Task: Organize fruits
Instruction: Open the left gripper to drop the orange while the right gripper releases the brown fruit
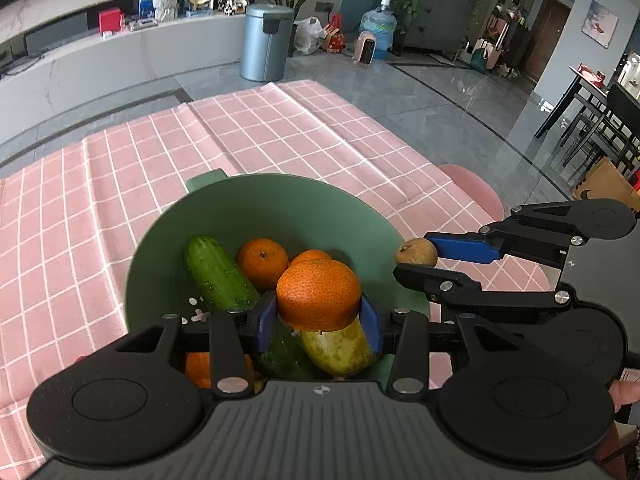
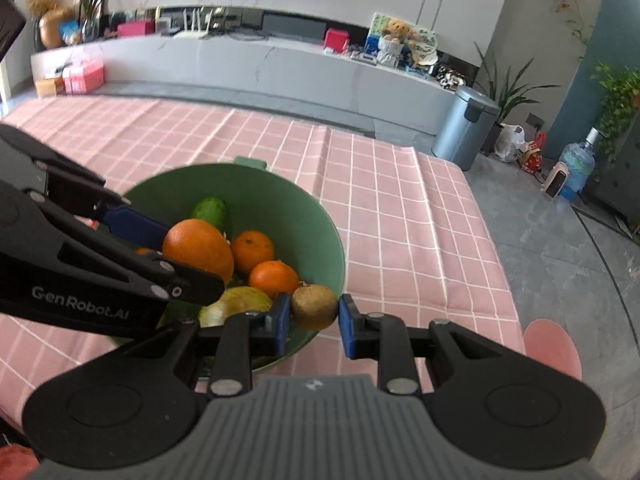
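A green bowl [image 1: 256, 204] stands on the pink checked tablecloth and holds a cucumber [image 1: 218, 272], two loose oranges [image 1: 262, 264] and a yellow-green fruit [image 1: 340, 350]. My left gripper [image 1: 319, 322] is shut on an orange [image 1: 319, 294] above the bowl. My right gripper [image 2: 313, 324] is shut on a small brown fruit [image 2: 314, 306] over the bowl's right rim [image 2: 332, 232]. In the left wrist view the right gripper [image 1: 416, 258] comes in from the right holding that brown fruit [image 1: 416, 253]. In the right wrist view the left gripper [image 2: 192, 260] holds its orange [image 2: 198, 248].
The pink tablecloth [image 1: 260, 132] covers the table around the bowl. A pink stool [image 2: 552, 346] stands at the table's right edge. A grey bin [image 1: 266, 42], a water bottle [image 1: 378, 28] and a long white cabinet [image 2: 240, 64] lie beyond the table.
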Demonstrator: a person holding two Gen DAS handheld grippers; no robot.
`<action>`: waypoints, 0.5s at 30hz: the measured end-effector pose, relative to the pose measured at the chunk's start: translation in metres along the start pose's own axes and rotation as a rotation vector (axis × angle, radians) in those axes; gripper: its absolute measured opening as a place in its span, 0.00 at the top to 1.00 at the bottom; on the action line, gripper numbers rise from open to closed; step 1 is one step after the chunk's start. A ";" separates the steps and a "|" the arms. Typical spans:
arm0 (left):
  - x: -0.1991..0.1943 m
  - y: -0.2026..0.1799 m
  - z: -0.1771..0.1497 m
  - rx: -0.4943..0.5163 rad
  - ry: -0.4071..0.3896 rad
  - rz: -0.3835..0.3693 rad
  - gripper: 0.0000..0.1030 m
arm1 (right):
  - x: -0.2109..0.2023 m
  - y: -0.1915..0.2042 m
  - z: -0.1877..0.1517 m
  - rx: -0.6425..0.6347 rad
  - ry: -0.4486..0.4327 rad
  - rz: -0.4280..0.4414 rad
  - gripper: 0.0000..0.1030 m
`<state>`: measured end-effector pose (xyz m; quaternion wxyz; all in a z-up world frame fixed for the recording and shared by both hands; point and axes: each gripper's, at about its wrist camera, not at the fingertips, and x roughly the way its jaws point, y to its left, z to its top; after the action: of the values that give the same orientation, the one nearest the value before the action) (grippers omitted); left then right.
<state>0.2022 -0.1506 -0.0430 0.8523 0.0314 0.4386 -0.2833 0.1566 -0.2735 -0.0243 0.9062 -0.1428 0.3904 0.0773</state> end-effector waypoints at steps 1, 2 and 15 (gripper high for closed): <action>0.001 0.001 0.001 -0.003 -0.002 0.003 0.52 | 0.002 0.000 0.000 -0.008 0.001 0.000 0.79; 0.003 0.002 0.002 -0.004 -0.001 0.003 0.52 | 0.002 0.000 0.001 -0.017 -0.001 0.004 0.79; 0.023 0.010 0.010 -0.034 0.037 0.019 0.50 | 0.018 0.009 0.009 -0.167 0.022 -0.003 0.79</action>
<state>0.2250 -0.1563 -0.0567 0.8470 0.0265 0.4588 -0.2673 0.1726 -0.2615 -0.0332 0.8869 -0.2194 0.3924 0.1066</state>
